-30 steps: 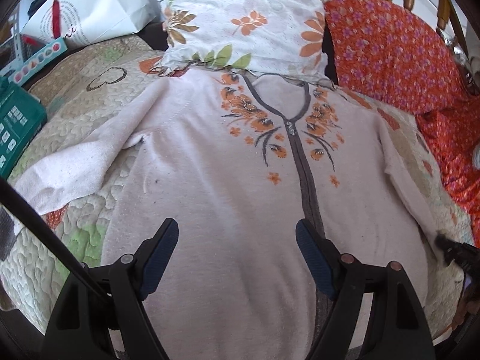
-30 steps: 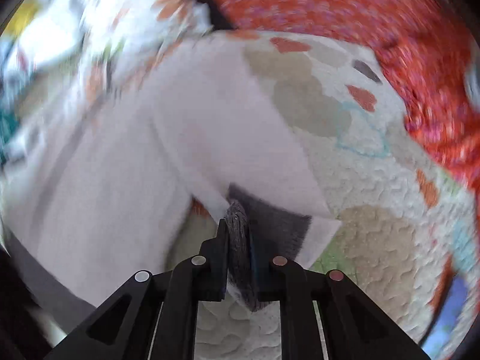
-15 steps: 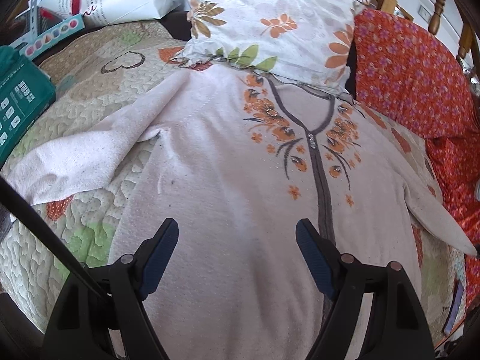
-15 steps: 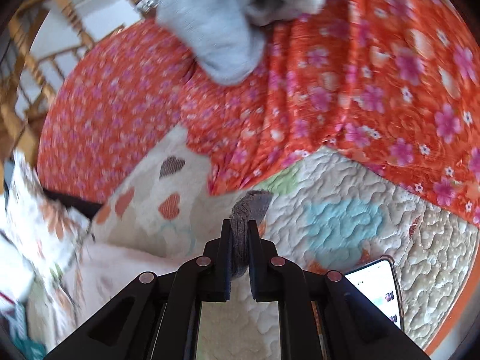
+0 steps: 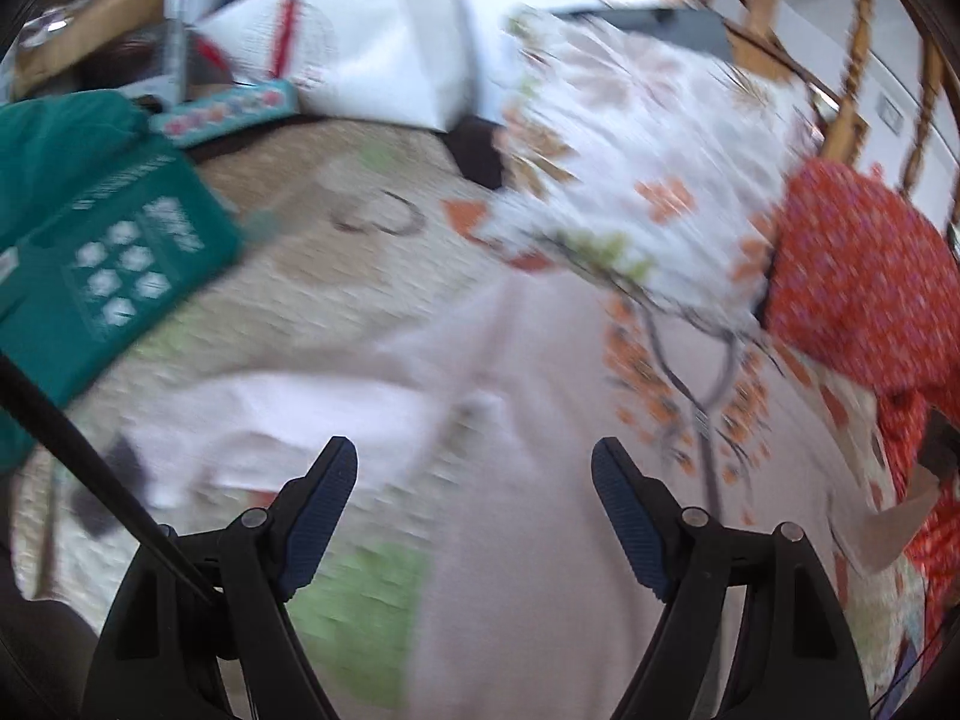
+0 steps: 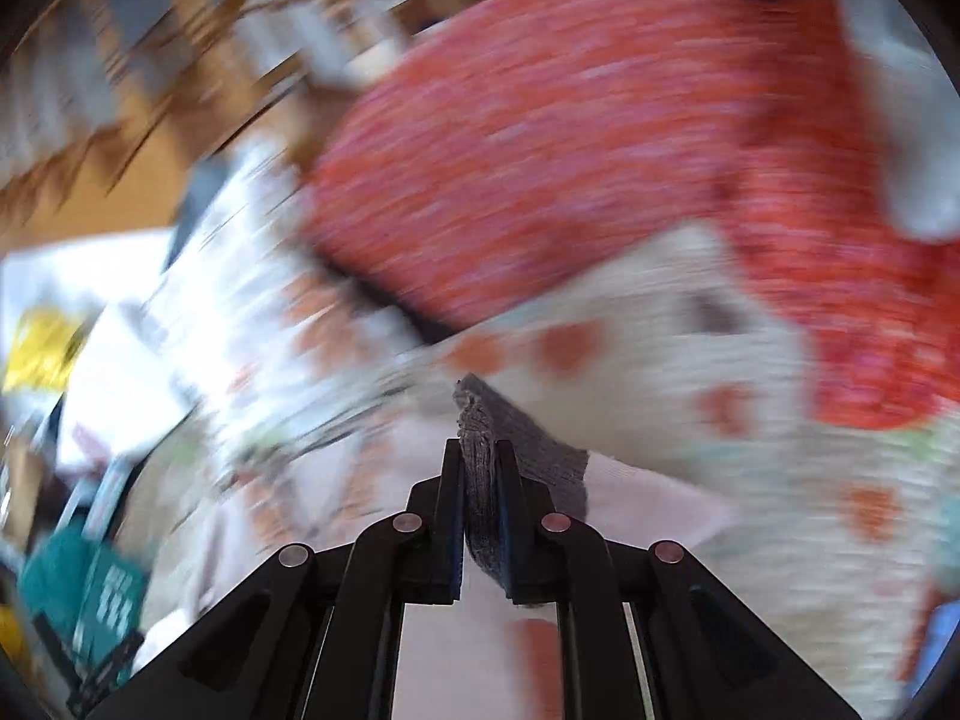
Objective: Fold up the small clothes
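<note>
A pale pink cardigan [image 5: 528,420] with orange flower embroidery and a grey zip line lies spread on the quilted bedspread [image 5: 336,252]. Its left sleeve [image 5: 282,420] stretches out to the left with a dark cuff at its end. My left gripper [image 5: 474,468] hangs open above the cardigan's left side, nothing between its fingers. In the right wrist view, my right gripper [image 6: 479,450] is shut on the grey knitted cuff [image 6: 528,444] of the cardigan's right sleeve and holds it lifted over the bed. Both views are blurred by motion.
A flowered white pillow [image 5: 648,168] lies at the cardigan's collar, with an orange flowered cushion [image 5: 864,276] to its right. A teal box [image 5: 102,276] sits at the left, a white paper bag [image 5: 372,42] behind it. Wooden chair spindles [image 5: 840,66] stand at the back.
My left gripper has swung left toward the left sleeve. My right gripper, still clamping the cuff, has swept left from the orange cushion side back over the cardigan.
</note>
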### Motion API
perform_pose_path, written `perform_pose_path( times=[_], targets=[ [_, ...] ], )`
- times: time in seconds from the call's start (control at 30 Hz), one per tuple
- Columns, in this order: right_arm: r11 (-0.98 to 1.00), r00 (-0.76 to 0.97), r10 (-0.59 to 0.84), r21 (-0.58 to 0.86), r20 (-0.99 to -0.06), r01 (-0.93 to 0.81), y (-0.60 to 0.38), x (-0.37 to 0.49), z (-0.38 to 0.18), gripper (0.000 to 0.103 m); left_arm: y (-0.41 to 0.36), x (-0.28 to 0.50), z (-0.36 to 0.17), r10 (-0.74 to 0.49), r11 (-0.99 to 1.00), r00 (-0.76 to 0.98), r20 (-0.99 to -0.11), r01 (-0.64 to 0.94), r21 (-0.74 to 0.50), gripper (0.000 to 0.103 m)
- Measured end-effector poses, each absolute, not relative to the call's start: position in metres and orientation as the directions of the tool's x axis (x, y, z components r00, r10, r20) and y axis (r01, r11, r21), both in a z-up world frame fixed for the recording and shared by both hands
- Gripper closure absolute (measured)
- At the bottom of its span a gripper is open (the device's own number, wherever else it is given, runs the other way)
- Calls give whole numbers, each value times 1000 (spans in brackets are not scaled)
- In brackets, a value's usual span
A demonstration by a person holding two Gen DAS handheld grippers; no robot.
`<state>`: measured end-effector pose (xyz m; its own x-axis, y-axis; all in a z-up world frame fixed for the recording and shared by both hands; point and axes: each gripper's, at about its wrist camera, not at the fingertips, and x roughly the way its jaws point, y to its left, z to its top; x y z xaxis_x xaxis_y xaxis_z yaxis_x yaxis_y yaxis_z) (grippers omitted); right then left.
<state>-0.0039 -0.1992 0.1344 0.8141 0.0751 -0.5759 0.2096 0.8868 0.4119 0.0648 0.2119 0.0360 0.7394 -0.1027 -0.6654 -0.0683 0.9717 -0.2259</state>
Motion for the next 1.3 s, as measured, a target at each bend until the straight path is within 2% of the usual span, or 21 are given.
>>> perform_pose_path(
  times=[0.23, 0.4, 0.5, 0.57, 0.63, 0.77, 0.83, 1.0, 1.1, 1.2, 1.3],
  targets=[
    [915, 650, 339, 398, -680, -61, 0, 113, 58, 94, 315, 61, 39, 56, 913, 751, -658, -306, -272, 23],
    [911, 506, 406, 383, -761, -155, 95, 153, -5, 92, 357, 54, 34, 79, 857, 743, -664, -392, -336, 23],
    [898, 425, 440, 395, -791, -195, 125, 156, -28, 85, 362, 55, 34, 81, 850, 738, -670, -403, -341, 23],
    [860, 417, 510, 460, -752, -222, 123, 148, -24, 83, 364, 56, 34, 74, 849, 738, -670, -399, -345, 23],
    [842, 439, 537, 488, -721, -228, 114, 137, -13, 72, 362, 58, 34, 76, 851, 734, -675, -400, -340, 22],
    [874, 495, 484, 423, -722, -238, 88, 109, 8, 69, 359, 67, 27, 91, 855, 697, -711, -420, -302, 18],
    [886, 510, 463, 395, -725, -242, 73, 91, 14, 61, 357, 77, 17, 111, 868, 654, -749, -431, -247, 17],
    [911, 534, 411, 336, -739, -238, 18, 39, 35, 60, 369, 90, -13, 184, 859, 543, -819, -495, -134, 17],
    [925, 557, 380, 306, -739, -224, -13, 6, 41, 58, 386, 90, -26, 190, 827, 515, -836, -542, -147, 17],
    [946, 582, 325, 263, -745, -193, -41, -22, 42, 57, 395, 94, -45, 140, 809, 486, -863, -558, -183, 17],
    [962, 609, 271, 231, -745, -144, -68, -46, 41, 57, 386, 103, -59, 121, 834, 446, -887, -530, -153, 18]
  ],
)
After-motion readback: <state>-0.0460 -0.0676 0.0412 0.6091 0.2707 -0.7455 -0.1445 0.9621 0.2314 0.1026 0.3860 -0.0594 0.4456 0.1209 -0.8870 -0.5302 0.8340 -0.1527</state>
